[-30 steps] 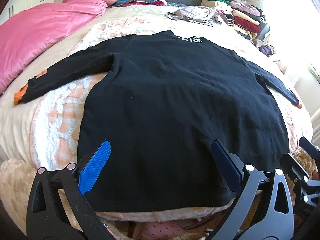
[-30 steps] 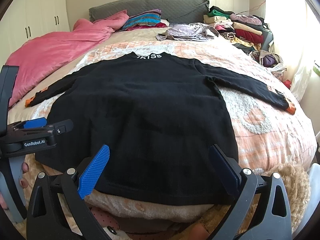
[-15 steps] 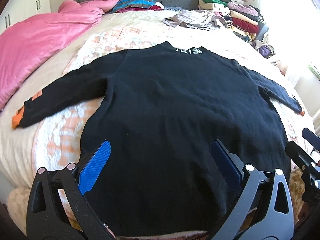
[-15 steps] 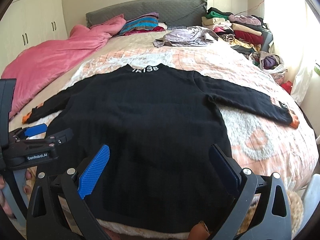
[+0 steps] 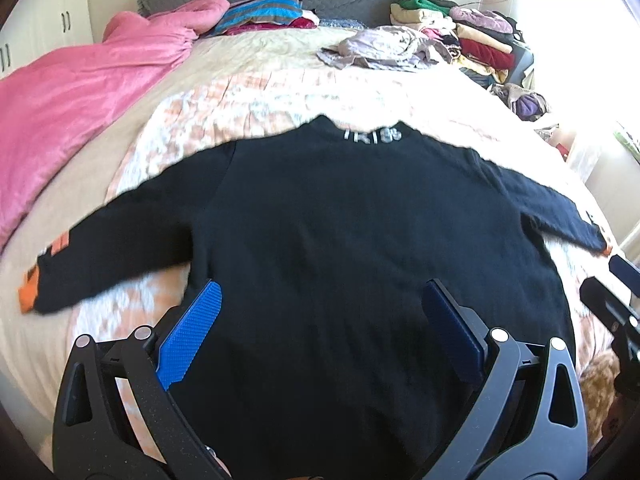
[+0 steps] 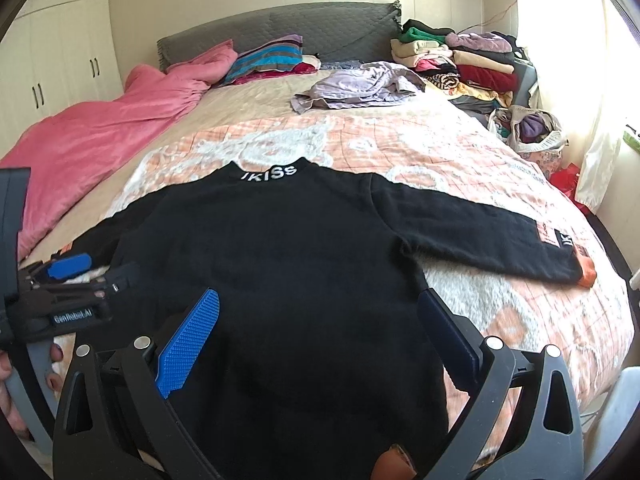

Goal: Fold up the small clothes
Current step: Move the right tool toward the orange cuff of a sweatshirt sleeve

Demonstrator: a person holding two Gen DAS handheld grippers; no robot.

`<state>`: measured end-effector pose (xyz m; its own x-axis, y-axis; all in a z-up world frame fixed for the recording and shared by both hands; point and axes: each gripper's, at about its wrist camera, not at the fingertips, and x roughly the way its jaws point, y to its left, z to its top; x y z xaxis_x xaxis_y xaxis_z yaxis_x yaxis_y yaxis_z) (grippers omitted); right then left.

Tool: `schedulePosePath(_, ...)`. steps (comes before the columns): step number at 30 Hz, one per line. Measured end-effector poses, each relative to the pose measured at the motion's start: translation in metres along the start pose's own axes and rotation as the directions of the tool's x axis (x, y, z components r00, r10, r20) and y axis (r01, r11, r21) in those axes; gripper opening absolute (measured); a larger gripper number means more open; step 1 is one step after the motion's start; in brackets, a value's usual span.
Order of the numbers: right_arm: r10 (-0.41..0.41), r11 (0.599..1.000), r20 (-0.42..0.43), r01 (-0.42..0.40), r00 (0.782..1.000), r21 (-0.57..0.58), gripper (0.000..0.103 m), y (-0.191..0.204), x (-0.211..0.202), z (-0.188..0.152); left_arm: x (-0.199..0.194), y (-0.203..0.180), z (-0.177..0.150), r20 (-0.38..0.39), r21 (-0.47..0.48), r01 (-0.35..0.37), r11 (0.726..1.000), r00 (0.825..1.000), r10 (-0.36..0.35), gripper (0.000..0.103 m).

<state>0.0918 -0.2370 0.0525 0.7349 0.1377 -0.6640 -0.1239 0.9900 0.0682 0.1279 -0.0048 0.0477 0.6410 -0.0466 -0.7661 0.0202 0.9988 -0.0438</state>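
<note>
A black long-sleeved sweater point(image 5: 340, 220) point(image 6: 280, 240) lies flat on the bed, back up, with white letters on its collar point(image 6: 270, 172) at the far end. Both sleeves are spread out; one orange cuff point(image 5: 28, 292) lies left and the other orange cuff point(image 6: 586, 274) right. My left gripper point(image 5: 322, 286) hangs open over the lower left of the body, with nothing between its fingers. My right gripper point(image 6: 319, 294) is open over the lower right part. The hem is hidden below both grippers. The left gripper point(image 6: 80, 280) also shows in the right wrist view, held by a hand point(image 6: 8, 380).
A pink duvet point(image 6: 100, 132) covers the bed's left side. A crumpled lilac garment point(image 6: 360, 84) and striped folded clothes point(image 6: 268, 58) lie near the grey headboard point(image 6: 320, 24). Stacked clothes point(image 6: 460, 60) and a bag of clothes point(image 6: 528, 128) sit at the right; wardrobes point(image 6: 52, 60) stand left.
Both views have swung upward: the collar sits lower in the frames and the hem has slipped out of sight under the grippers. Both grippers stayed open; the sweater has not shifted on the bed.
</note>
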Motion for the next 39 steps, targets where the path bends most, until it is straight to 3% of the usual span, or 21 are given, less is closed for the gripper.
schedulePosePath(8, -0.021, 0.999, -0.008, 0.021, 1.0, 0.031, 0.099, -0.011, 0.017, 0.027, 0.02, -0.002, 0.036, -0.012, 0.015, -0.002, 1.0, 1.0, 0.002, 0.094)
schedulePosePath(14, -0.034, 0.998, 0.05, 0.031, 0.998, 0.06, 0.099, -0.02, 0.019, 0.057, 0.031, -0.002, 0.06, 0.005, 0.035, -0.028, 0.999, 1.0, 0.028, 0.094)
schedulePosePath(24, -0.081, 0.989, 0.089, 0.069, 0.993, 0.127, 0.099, -0.052, 0.032, 0.1, 0.049, -0.017, 0.081, 0.006, 0.079, 0.02, 0.997, 1.0, -0.021, 0.094)
schedulePosePath(39, -0.22, 0.926, 0.044, 0.194, 0.974, 0.324, 0.099, -0.146, 0.057, 0.089, 0.093, -0.036, 0.088, -0.012, 0.112, 0.113, 0.987, 0.994, -0.112, 0.094)
